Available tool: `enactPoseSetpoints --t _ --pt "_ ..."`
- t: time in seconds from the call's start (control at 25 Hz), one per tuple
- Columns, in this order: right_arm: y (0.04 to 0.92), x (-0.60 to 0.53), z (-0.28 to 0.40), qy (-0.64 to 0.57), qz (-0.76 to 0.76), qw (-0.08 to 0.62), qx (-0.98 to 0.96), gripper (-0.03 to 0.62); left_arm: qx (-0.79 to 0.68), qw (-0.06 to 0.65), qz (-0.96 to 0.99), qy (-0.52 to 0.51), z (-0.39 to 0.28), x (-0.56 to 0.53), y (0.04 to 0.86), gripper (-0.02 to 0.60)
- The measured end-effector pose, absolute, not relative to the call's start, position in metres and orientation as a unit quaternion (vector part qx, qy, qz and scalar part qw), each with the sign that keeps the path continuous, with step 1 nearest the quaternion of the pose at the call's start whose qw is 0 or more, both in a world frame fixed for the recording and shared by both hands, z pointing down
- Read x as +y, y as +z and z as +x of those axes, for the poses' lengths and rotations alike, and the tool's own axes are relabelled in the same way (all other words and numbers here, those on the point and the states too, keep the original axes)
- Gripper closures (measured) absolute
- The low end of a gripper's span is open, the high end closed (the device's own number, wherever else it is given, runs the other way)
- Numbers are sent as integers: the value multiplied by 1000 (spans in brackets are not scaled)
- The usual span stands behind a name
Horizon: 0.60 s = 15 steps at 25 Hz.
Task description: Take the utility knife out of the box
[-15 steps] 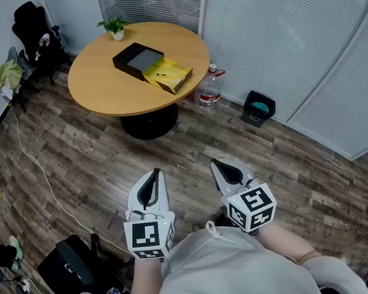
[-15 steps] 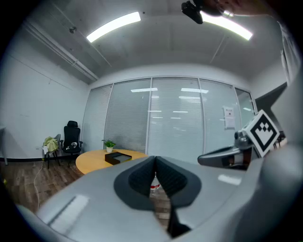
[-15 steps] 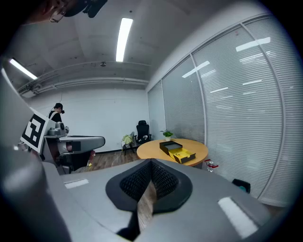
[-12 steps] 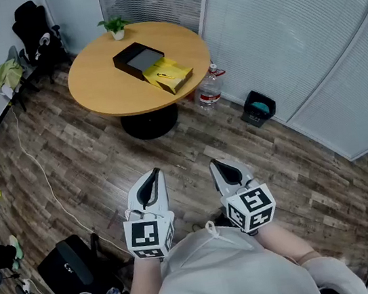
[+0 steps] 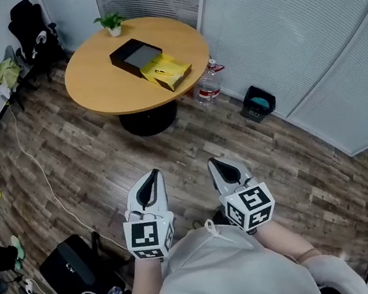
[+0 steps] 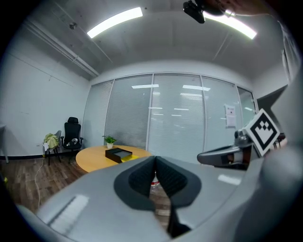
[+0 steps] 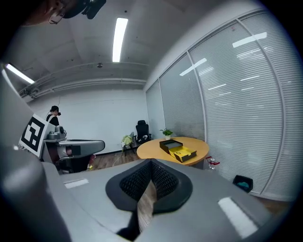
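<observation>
Not started: box [image 5: 133, 55] lay on worktop [image 5: 96, 84], well away. Left gripper [image 5: 152, 176] and right gripper [image 5: 215, 165] were pressed together, empty.

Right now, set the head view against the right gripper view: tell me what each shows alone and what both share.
Only the head view: the black bag on the floor, and the right gripper seen from above, well short of the round table. Only the right gripper view: the ceiling light, and its own jaws head on, shut with nothing between them. Both: that table with the open black box, the yellow tray and the potted plant, the water bottle on the floor beside it, and the left gripper.
</observation>
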State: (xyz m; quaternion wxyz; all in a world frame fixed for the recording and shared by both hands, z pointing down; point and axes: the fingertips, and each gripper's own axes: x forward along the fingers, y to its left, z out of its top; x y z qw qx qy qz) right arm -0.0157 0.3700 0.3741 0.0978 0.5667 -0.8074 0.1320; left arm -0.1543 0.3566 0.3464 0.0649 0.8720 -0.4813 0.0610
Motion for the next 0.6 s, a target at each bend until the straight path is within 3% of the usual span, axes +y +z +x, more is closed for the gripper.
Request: enactPoseSetpoints --t 0.6 --pt "408 284 22 159 541 101 -819 594 -521 86 845 81 -131 288 380 575"
